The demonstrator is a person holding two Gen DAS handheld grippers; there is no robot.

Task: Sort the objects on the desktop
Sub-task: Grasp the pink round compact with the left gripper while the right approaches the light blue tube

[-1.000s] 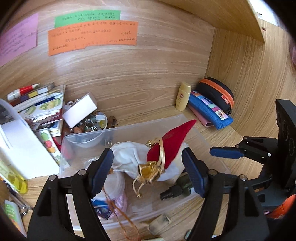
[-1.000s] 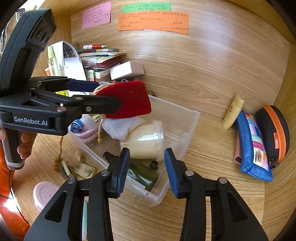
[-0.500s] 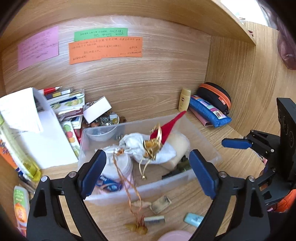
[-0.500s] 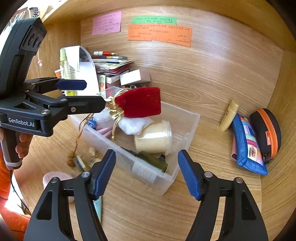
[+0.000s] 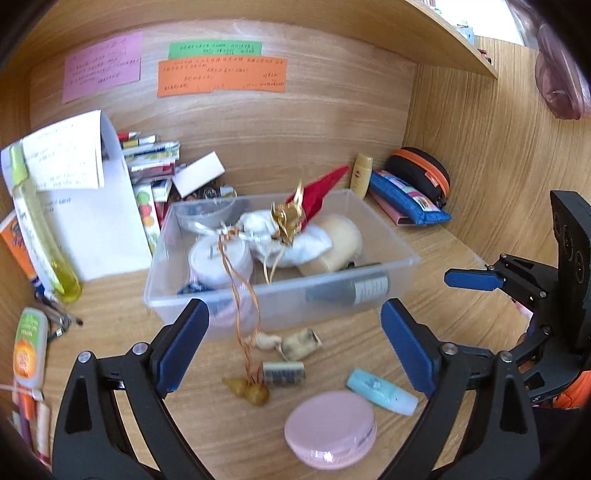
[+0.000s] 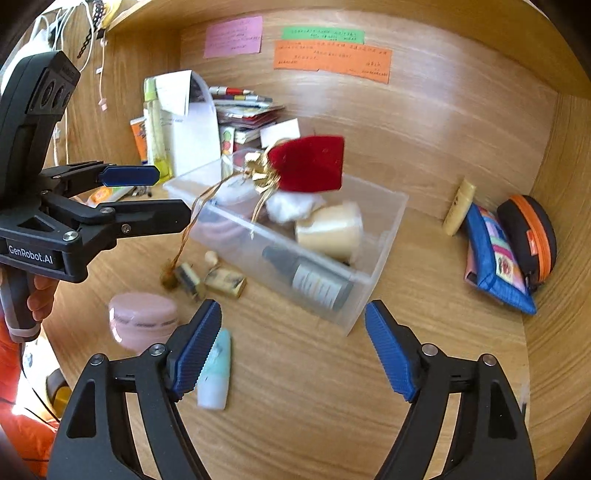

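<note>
The clear plastic bin point(image 5: 399, 254) sat mid-desk, holding a red pouch point(image 5: 317, 192) atop a white pouch point(image 5: 303, 240), a cream jar point(image 5: 343, 240) and a dark bottle point(image 5: 351, 288). At the bin's six o'clock lay a pink compact point(image 5: 330, 435) and a mint tube point(image 5: 380, 391). The left gripper point(image 5: 295, 347) and right gripper point(image 6: 291, 347) were both opening wide, with nothing between their jaws.

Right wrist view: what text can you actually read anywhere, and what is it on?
"GenRobot.AI": on the left gripper's black body, white letters.
Pink note, green note, orange note: handwriting, too small to read.
Dark bottle label in the bin: blurred.
Papers and books: unreadable print.
</note>
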